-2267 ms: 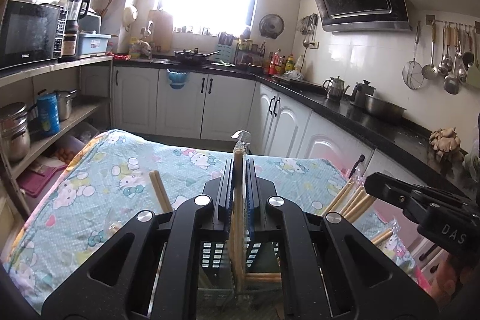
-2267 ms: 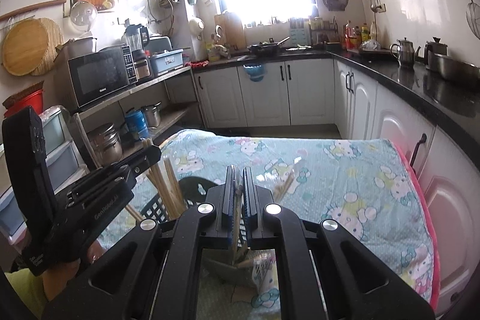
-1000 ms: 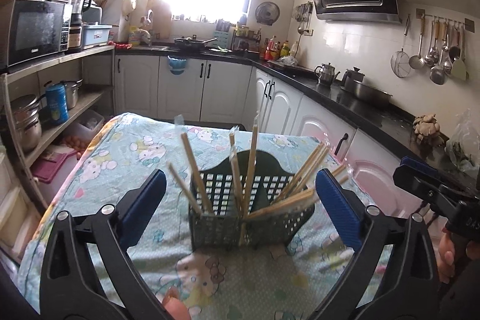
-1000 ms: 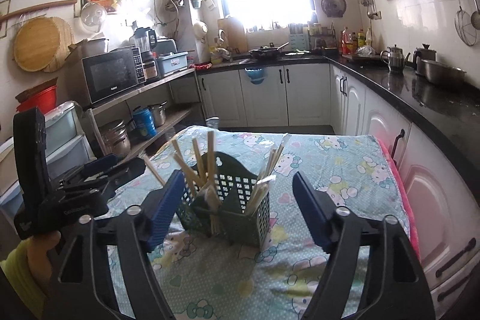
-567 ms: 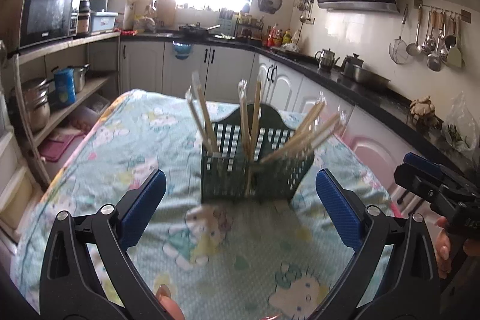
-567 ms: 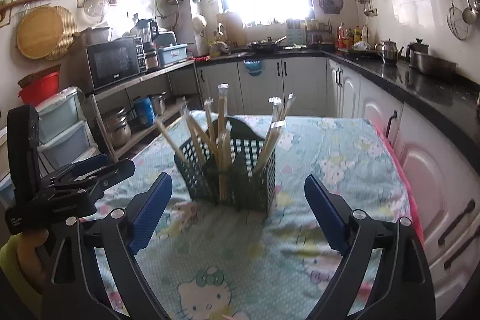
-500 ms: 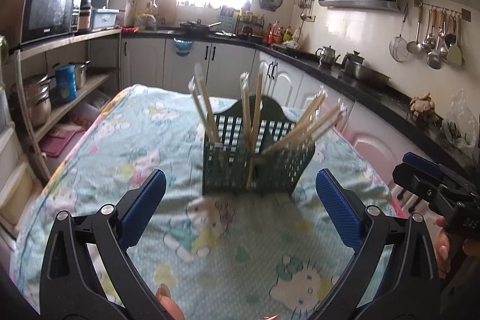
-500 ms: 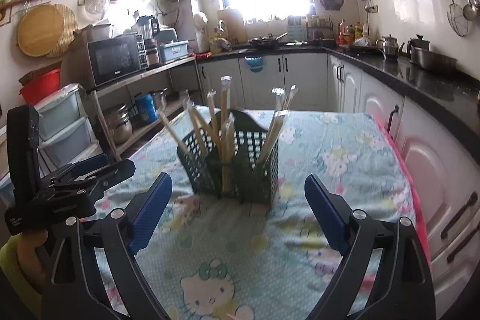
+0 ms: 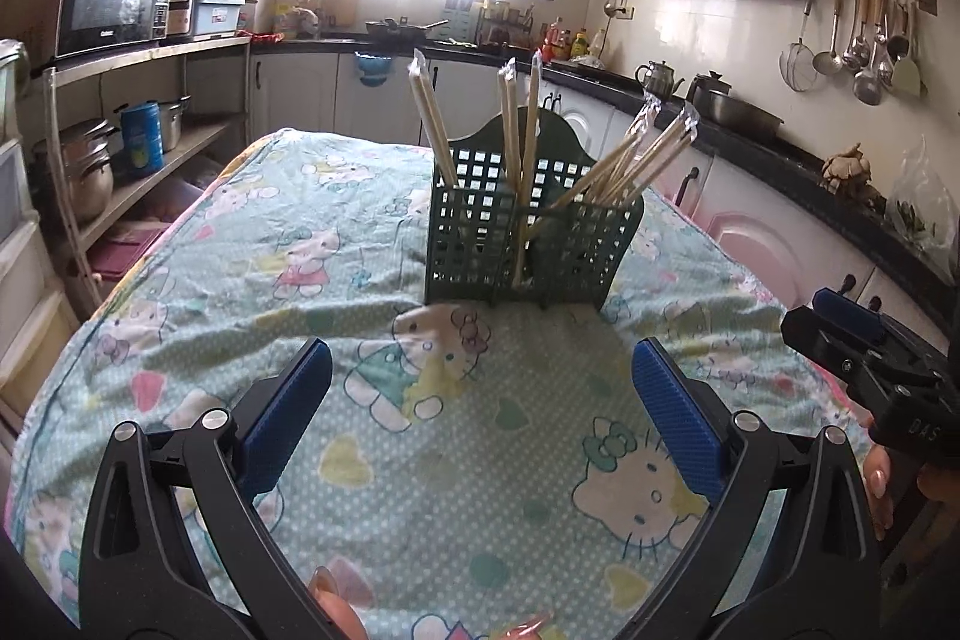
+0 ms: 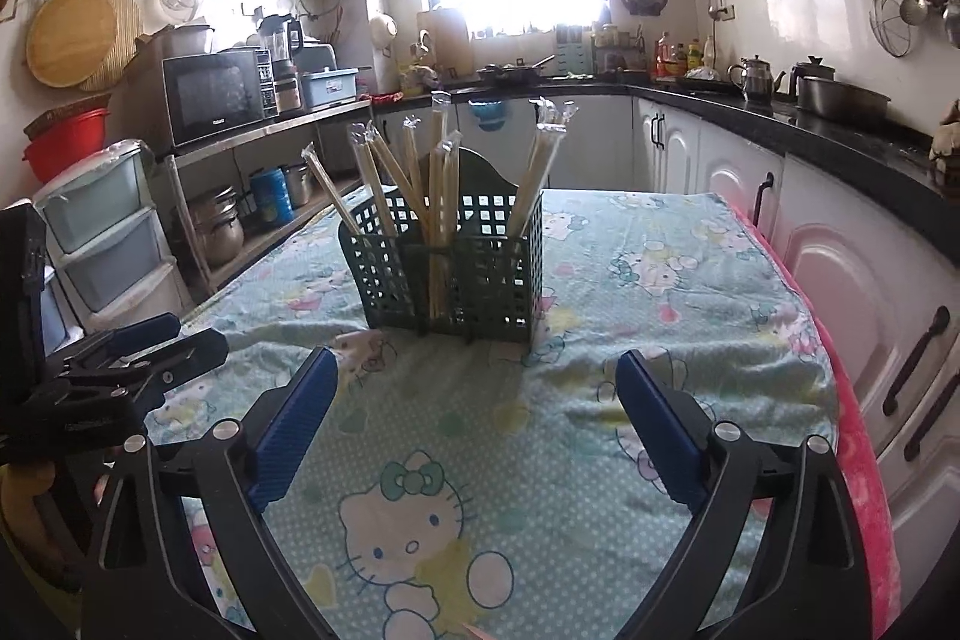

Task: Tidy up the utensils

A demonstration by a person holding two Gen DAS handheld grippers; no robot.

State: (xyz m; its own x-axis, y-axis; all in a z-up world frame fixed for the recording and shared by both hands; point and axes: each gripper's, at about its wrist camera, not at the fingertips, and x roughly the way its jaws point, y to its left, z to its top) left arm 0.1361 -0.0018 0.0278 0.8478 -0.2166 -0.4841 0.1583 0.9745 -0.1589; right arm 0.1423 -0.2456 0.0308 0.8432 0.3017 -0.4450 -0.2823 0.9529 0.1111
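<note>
Both grippers' fingers wide, empty, short of basket (image 9: 528, 226). Wrapped chopsticks (image 9: 519, 148): light, probably slippery; pinch mid-shaft.

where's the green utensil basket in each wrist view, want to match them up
Left wrist: the green utensil basket stands a little right of centre, upper middle, on the Hello Kitty tablecloth.
Right wrist: the basket stands just left of centre, upper middle, on the same cloth.
Shared landmark: the microwave, on the shelf at the left in both views.
</note>
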